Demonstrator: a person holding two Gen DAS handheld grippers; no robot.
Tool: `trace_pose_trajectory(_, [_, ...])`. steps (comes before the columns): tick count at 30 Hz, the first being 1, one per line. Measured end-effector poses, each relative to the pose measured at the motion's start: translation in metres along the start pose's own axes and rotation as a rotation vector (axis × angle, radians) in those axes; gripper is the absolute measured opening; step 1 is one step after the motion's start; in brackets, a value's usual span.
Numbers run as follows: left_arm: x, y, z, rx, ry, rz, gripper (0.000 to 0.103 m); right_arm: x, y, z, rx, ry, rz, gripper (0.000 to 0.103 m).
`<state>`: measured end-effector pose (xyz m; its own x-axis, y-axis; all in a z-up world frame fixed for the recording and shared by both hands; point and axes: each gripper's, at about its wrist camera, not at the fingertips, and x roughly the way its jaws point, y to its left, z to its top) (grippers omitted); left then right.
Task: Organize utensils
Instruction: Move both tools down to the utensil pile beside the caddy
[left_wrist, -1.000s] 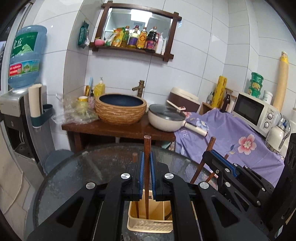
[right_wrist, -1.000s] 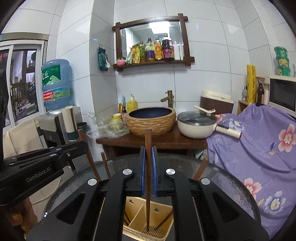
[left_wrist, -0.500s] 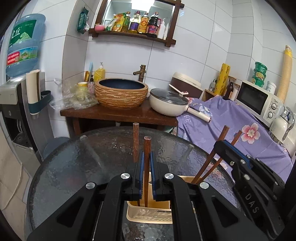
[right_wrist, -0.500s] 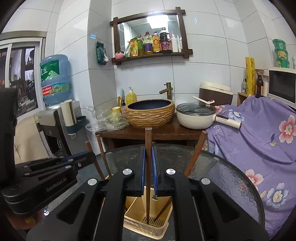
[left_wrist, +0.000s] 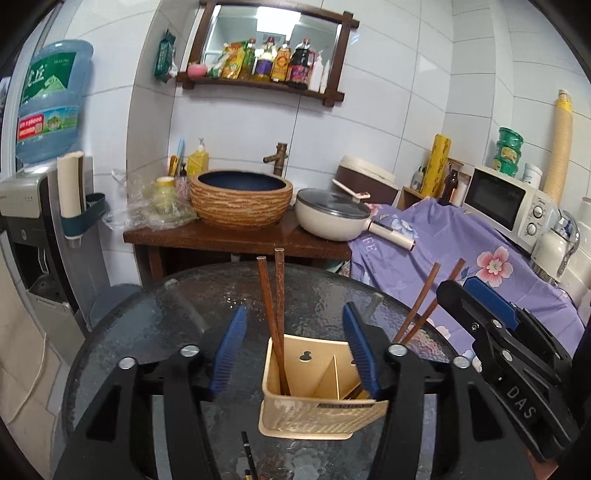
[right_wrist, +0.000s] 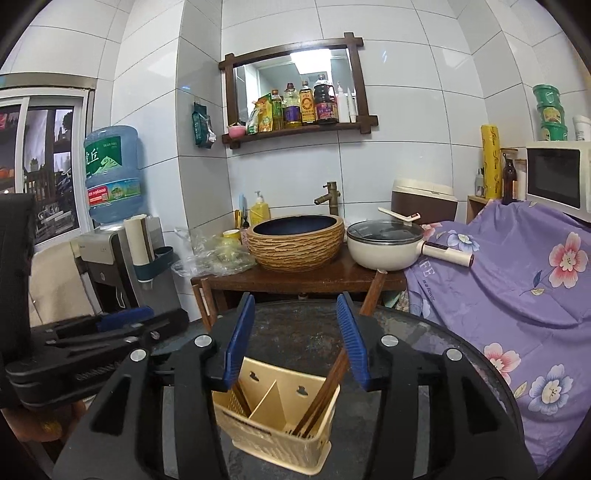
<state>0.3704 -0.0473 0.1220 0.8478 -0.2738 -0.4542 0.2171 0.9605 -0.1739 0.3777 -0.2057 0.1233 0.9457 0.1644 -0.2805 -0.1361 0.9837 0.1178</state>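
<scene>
Both claws opening, released: left gripper, right gripper. Chopsticks standing in the yellow holder on the near table. Light, stiff, slippery-looking; gripping mid-shaft seems best.

Home kitchen corner, white-tiled, as I see it through both wrist cameras.

I count: basin with tap on a wooden stand; shelf of sauce bottles under a mirror; lidded pan; microwave; rice cooker; water dispenser; glass table; floral cloth draped over a counter.
</scene>
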Motion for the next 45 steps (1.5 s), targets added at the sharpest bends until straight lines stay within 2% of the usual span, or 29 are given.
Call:
trace_pose_trajectory(3, [-0.022, 0.01, -0.014, -0.001, -0.016, 0.029, 0.076, -0.016, 0.001, -0.009, 0.013, 0.04, 0.041, 0.055])
trace_pose_trajectory(4, [-0.029, 0.016, -0.023, -0.008, 0.0, 0.034, 0.076, -0.021, 0.001, -0.016, 0.021, 0.064, 0.059, 0.058])
trace_pose_trajectory(7, [-0.033, 0.031, -0.05, -0.01, 0.082, 0.034, 0.076, -0.035, 0.007, -0.037, 0.006, 0.12, 0.09, 0.058])
trace_pose_trajectory(11, [-0.03, 0.038, -0.097, 0.073, 0.228, 0.043, 0.074, -0.041, 0.019, -0.073, -0.03, 0.224, 0.129, 0.058])
trace_pose_trajectory(15, [-0.028, 0.047, -0.136, 0.116, 0.312, 0.064, 0.065, -0.038, 0.026, -0.109, -0.033, 0.343, 0.195, 0.058])
trace_pose_trajectory(16, [-0.025, 0.05, -0.143, 0.115, 0.332, 0.064, 0.063, -0.038, 0.03, -0.118, -0.044, 0.365, 0.216, 0.058])
trace_pose_trajectory(18, [-0.018, 0.06, -0.156, 0.095, 0.374, 0.071, 0.052, -0.035, 0.041, -0.134, -0.063, 0.416, 0.266, 0.058])
trace_pose_trajectory(21, [-0.009, 0.067, -0.17, 0.078, 0.42, 0.073, 0.045, -0.02, 0.053, -0.154, -0.065, 0.507, 0.301, 0.058])
trace_pose_trajectory(25, [-0.004, 0.065, -0.182, 0.09, 0.45, 0.068, 0.039, 0.001, 0.071, -0.174, -0.106, 0.578, 0.29, 0.056])
trace_pose_trajectory(29, [0.0, 0.06, -0.192, 0.108, 0.48, 0.046, 0.031, 0.03, 0.083, -0.19, -0.108, 0.672, 0.281, 0.044])
trace_pose_trajectory(31, [0.001, 0.059, -0.196, 0.116, 0.488, 0.045, 0.03, 0.044, 0.084, -0.195, -0.107, 0.704, 0.27, 0.039])
trace_pose_trajectory(35, [0.0, 0.062, -0.203, 0.102, 0.501, 0.039, 0.03, 0.064, 0.078, -0.201, -0.052, 0.752, 0.285, 0.036])
trace_pose_trajectory(45, [0.004, 0.06, -0.207, 0.11, 0.512, 0.034, 0.03, 0.083, 0.086, -0.206, -0.092, 0.775, 0.269, 0.033])
